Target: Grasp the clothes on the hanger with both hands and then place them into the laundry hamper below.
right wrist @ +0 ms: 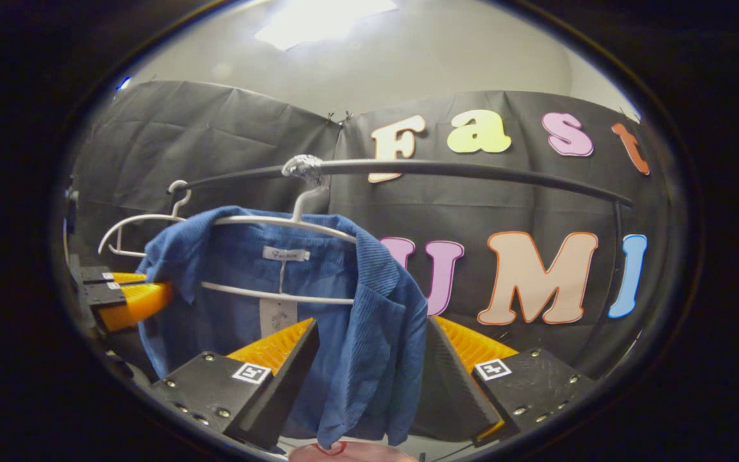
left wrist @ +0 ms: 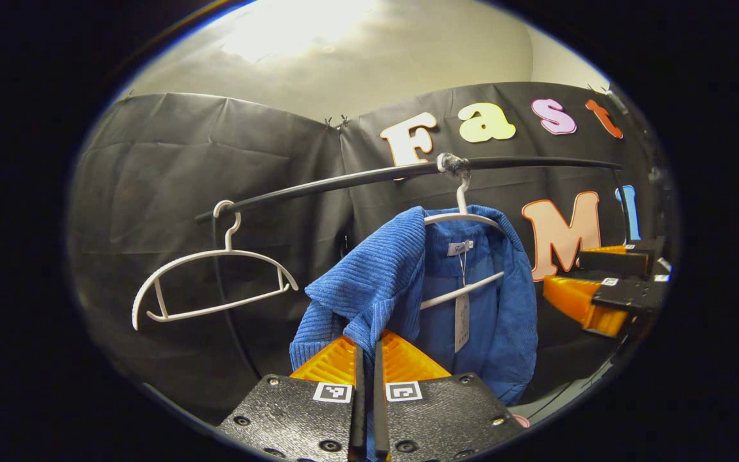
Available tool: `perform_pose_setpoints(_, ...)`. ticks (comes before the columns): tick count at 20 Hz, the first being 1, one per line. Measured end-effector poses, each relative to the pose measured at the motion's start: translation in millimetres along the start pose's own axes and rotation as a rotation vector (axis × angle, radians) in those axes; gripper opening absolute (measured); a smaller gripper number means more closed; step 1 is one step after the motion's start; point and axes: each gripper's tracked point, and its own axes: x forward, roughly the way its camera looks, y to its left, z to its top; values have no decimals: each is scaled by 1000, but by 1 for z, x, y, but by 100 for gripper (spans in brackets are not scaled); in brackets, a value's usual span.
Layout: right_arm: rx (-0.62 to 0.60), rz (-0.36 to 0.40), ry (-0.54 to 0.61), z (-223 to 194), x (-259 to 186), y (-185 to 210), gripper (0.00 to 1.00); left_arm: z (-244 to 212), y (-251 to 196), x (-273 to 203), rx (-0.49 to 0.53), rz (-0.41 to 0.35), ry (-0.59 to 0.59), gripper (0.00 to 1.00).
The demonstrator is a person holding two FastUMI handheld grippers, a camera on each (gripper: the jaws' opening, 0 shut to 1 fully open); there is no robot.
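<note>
Your right gripper (right wrist: 369,366), fingers spread, straddles the blue shirt's (right wrist: 350,333) hanging front edge at lower centre; your left gripper (left wrist: 366,359) grips its other shoulder.

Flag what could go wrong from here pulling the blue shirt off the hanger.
The left gripper is shut on one fold of the blue shirt; pulling now could tug it lopsided. The right gripper is open around the other edge, so nothing holds that side. The shirt drapes over the hanger, which could swing on the rail.
</note>
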Motion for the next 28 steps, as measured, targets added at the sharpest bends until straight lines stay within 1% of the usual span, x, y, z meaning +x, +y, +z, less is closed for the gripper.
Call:
perform_pose_setpoints(1, 1, 0, 10, -5, 7, 2, 97, 2, 1, 0, 4, -5, -3, 5)
perform_pose_setpoints(2, 1, -3, 21, -11, 13, 2, 100, 1, 1, -1, 9, -11, -4, 5)
perform_pose_setpoints(3, 0, -7, 34, -17, 19, 2, 100, 2, 1, -2, 13, -15, -7, 3)
perform_pose_setpoints(6, 2, -19, 80, -35, 34, 2, 100, 3, 1, -3, 14, -27, -10, 5)
perform_pose_setpoints(8, 20, -13, 107, -47, 47, 4, 99, 5, 2, -5, 4, -35, -13, 5)
perform_pose_setpoints(11, 50, -6, 163, -66, 60, 11, 75, 9, 6, -6, -11, -42, -17, 5)
perform_pose_setpoints(13, 61, -12, 207, -78, 63, 11, 65, 12, 8, -7, -30, -51, -17, 5)
perform_pose_setpoints(14, 61, -19, 232, -85, 64, 9, 55, 13, 9, -8, -42, -57, -15, 3)
perform_pose_setpoints(15, 61, -29, 253, -92, 66, 8, 43, 13, 9, -8, -52, -62, -15, 5)
perform_pose_setpoints(16, 63, -38, 264, -95, 65, 6, 27, 15, 11, -8, -60, -68, -16, 5)
perform_pose_setpoints(17, 59, -64, 270, -95, 64, 0, 11, 17, 12, -8, -65, -72, -16, 5)
perform_pose_setpoints(18, 56, -76, 272, -94, 63, -6, 5, 18, 12, -8, -68, -78, -16, 5)
perform_pose_setpoints(20, 37, -109, 264, -89, 62, -20, 5, 19, 12, -8, -84, -108, -1, 3)
perform_pose_setpoints(23, 16, -163, 198, -65, 62, -40, 4, 25, 15, -11, -129, -140, 13, 4)
perform_pose_setpoints(26, -2, -195, 154, -44, 65, -58, 4, 40, 25, -12, -163, -155, 5, 3)
perform_pose_setpoints(27, -14, -203, 145, -40, 65, -63, 3, 45, 27, -14, -175, -160, 3, 5)
perform_pose_setpoints(28, -25, -211, 138, -35, 65, -68, 4, 50, 29, -15, -189, -169, 3, 5)
